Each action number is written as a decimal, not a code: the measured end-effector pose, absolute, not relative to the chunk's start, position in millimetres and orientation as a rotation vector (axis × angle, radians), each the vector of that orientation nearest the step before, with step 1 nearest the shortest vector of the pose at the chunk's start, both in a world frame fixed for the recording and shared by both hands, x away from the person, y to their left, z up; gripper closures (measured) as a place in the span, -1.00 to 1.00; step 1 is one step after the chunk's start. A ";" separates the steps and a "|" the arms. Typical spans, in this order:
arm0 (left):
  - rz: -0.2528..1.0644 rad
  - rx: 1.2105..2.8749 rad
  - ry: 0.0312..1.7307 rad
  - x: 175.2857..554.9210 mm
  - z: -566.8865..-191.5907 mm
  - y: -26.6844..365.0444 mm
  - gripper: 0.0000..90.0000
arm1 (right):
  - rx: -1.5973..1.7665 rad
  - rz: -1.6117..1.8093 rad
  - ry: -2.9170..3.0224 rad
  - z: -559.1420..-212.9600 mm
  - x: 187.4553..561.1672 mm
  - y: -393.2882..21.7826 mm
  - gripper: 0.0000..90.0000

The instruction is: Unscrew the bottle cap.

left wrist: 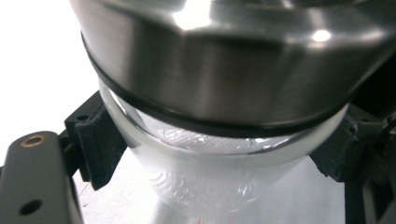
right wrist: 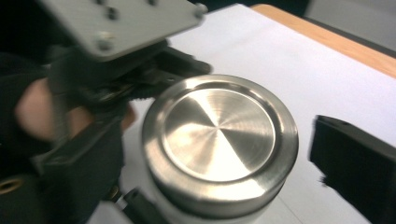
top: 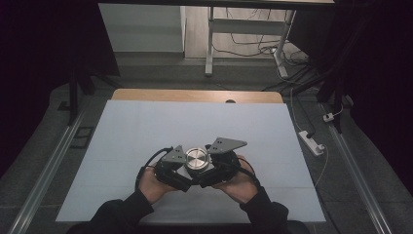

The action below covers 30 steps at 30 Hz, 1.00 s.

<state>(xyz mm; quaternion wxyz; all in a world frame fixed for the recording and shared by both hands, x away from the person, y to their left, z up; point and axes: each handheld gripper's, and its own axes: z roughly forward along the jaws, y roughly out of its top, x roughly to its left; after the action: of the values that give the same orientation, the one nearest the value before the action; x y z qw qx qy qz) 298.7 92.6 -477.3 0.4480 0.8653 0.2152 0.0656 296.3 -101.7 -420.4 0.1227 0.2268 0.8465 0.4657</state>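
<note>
A clear glass jar (left wrist: 205,182) with a round brushed-steel lid (right wrist: 219,140) stands on the white tabletop (top: 146,126), near the middle of its near edge. The left gripper (top: 171,168) pinches the glass body just under the lid. The right gripper (top: 221,163) has its 2 jaws spread on both sides of the lid, not touching it. The lid is on; I judge the opening is not yet begun

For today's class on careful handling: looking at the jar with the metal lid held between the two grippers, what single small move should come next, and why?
Probably close the right gripper on the metal lid and begin to twist. The left gripper has its jaws against the glass jar just under the lid, seemingly steadying it, while the right gripper's jaws stand either side of the lid with a gap on one side, so they do not yet grip it.
</note>
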 end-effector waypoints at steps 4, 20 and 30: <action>0.166 2.146 0.515 297.3 -475.2 91.0 -0.65 | 0.666 1.388 2.423 -423.7 292.7 -99.4 -0.61; 0.010 2.140 0.323 298.1 -472.1 93.9 -0.65 | 0.355 1.563 2.625 -418.4 306.2 -118.3 -0.59; -0.039 2.144 0.245 299.7 -473.1 95.3 -0.65 | 0.233 1.596 2.653 -418.6 306.8 -121.3 -0.59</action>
<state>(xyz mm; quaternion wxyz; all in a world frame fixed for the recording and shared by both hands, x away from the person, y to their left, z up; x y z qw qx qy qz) 299.7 95.3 -473.1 0.4721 0.8757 0.1001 -0.0158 306.8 -121.3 -418.6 0.0187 0.0752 0.8543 0.5139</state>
